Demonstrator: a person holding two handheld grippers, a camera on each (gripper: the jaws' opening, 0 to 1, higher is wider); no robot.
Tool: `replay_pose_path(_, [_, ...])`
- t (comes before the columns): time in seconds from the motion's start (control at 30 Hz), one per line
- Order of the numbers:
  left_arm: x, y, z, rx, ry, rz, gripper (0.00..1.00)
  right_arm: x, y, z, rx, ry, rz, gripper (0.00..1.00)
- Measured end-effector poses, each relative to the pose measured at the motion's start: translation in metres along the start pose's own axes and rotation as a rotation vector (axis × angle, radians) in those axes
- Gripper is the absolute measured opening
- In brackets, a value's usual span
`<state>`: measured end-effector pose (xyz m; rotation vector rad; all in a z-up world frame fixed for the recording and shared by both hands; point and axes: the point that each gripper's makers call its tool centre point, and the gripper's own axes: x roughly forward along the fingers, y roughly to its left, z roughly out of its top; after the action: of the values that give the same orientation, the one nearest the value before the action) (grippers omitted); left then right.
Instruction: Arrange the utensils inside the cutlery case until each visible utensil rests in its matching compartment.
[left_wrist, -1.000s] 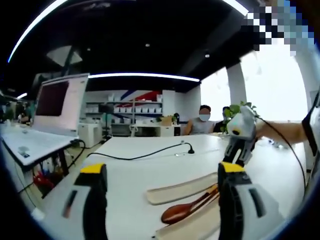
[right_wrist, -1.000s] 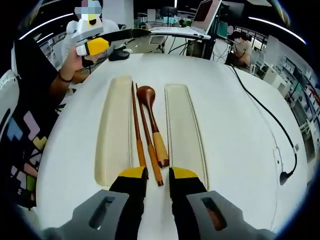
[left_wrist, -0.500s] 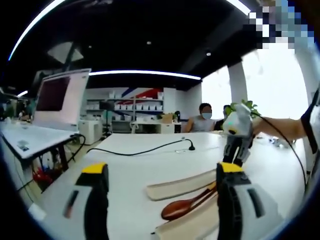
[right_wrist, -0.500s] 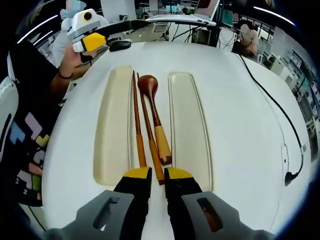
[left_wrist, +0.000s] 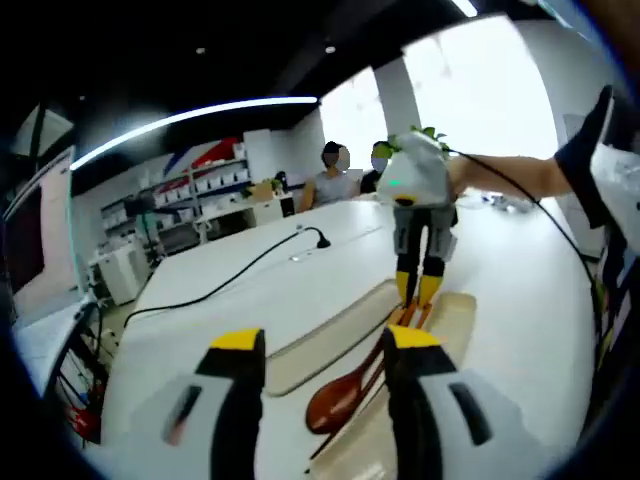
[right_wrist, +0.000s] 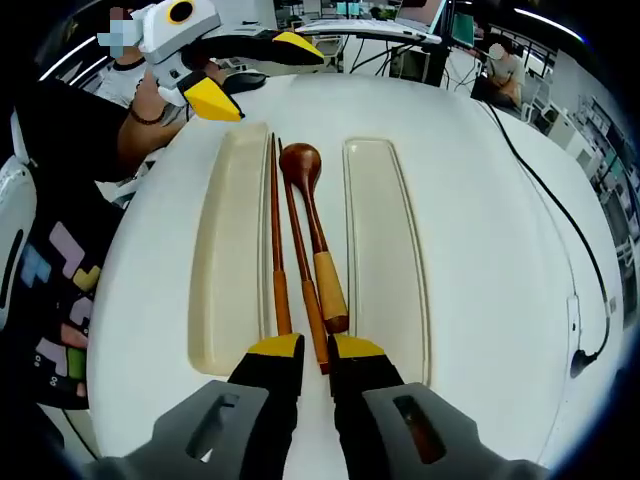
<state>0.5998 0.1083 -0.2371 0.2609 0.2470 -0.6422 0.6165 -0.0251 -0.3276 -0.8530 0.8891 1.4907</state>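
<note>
Two cream case trays (right_wrist: 230, 250) (right_wrist: 380, 250) lie side by side on the white table. Between them lie a brown wooden spoon (right_wrist: 300, 160) and two chopsticks (right_wrist: 275, 230). My right gripper (right_wrist: 316, 352) sits at their near ends, its jaws closed to a narrow gap on one chopstick's tip. My left gripper (right_wrist: 258, 72) hovers open above the trays' far end, held by a hand. In the left gripper view, the left gripper (left_wrist: 322, 345) is wide open above the spoon (left_wrist: 335, 405) and a tray (left_wrist: 320, 350). There the right gripper (left_wrist: 415, 290) points down at the utensil ends.
A black cable (right_wrist: 540, 200) with a plug (right_wrist: 580, 360) runs along the table's right side. The person's arm (right_wrist: 150, 120) and body border the left edge. People (left_wrist: 335, 180) sit at desks farther back.
The left gripper has swung nearer the trays' far end and tilted. The right gripper's jaws have narrowed around the chopstick tip. The utensils and trays have not moved.
</note>
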Motion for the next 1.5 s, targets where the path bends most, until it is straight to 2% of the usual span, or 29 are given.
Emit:
replay_pose_path(0.07, [0.004,-0.007,-0.003,0.002,0.031,-0.055,0.36,0.0,-0.001,-0.001,0.003,0.007,-0.001,0.09])
replay_pose_path(0.13, [0.008,-0.009,-0.006,0.032,0.066,-0.082,0.36,0.001,0.0,-0.002,0.004,0.011,-0.001,0.09])
replay_pose_path(0.17, [0.01,-0.009,-0.009,0.047,0.101,-0.098,0.36,0.001,0.0,-0.003,0.007,0.012,0.0,0.09])
replay_pose_path(0.3, [0.017,-0.02,-0.017,0.146,0.197,-0.191,0.25,0.001,0.001,-0.004,0.008,0.015,0.001,0.09])
replay_pose_path(0.47, [0.025,-0.033,-0.021,0.203,0.292,-0.31,0.23,0.001,0.001,-0.005,0.012,0.018,0.003,0.09])
replay_pose_path(0.6, [0.034,-0.04,-0.027,0.215,0.365,-0.377,0.21,0.001,0.002,-0.005,0.013,0.021,0.003,0.09])
replay_pose_path(0.73, [0.043,-0.05,-0.034,0.161,0.449,-0.471,0.18,0.001,0.002,-0.005,0.012,0.025,0.002,0.09])
replay_pose_path(0.77, [0.048,-0.049,-0.031,0.17,0.44,-0.471,0.17,0.001,0.002,-0.005,0.014,0.024,0.001,0.09])
replay_pose_path(0.83, [0.049,-0.052,-0.036,0.182,0.494,-0.514,0.14,0.001,0.002,-0.005,0.016,0.023,0.002,0.09])
replay_pose_path(0.9, [0.055,-0.053,-0.036,0.189,0.518,-0.52,0.14,0.001,0.002,-0.005,0.019,0.022,0.005,0.09])
replay_pose_path(0.97, [0.055,-0.058,-0.038,0.175,0.556,-0.556,0.14,0.001,0.002,-0.005,0.023,0.023,0.005,0.09])
replay_pose_path(1.0, [0.058,-0.058,-0.038,0.175,0.555,-0.558,0.14,0.001,0.002,-0.005,0.022,0.023,0.005,0.09])
replay_pose_path(1.17, [0.056,-0.062,-0.048,0.194,0.637,-0.592,0.12,0.0,0.001,-0.005,0.026,0.017,0.006,0.09])
replay_pose_path(1.27, [0.061,-0.059,-0.049,0.203,0.643,-0.583,0.11,0.0,0.001,-0.005,0.03,0.012,0.008,0.08])
replay_pose_path(1.3, [0.059,-0.059,-0.053,0.195,0.668,-0.586,0.1,0.0,0.001,-0.005,0.03,0.012,0.009,0.08])
replay_pose_path(1.5, [0.058,-0.063,-0.06,0.206,0.707,-0.604,0.07,0.0,0.001,-0.005,0.03,0.017,0.01,0.08])
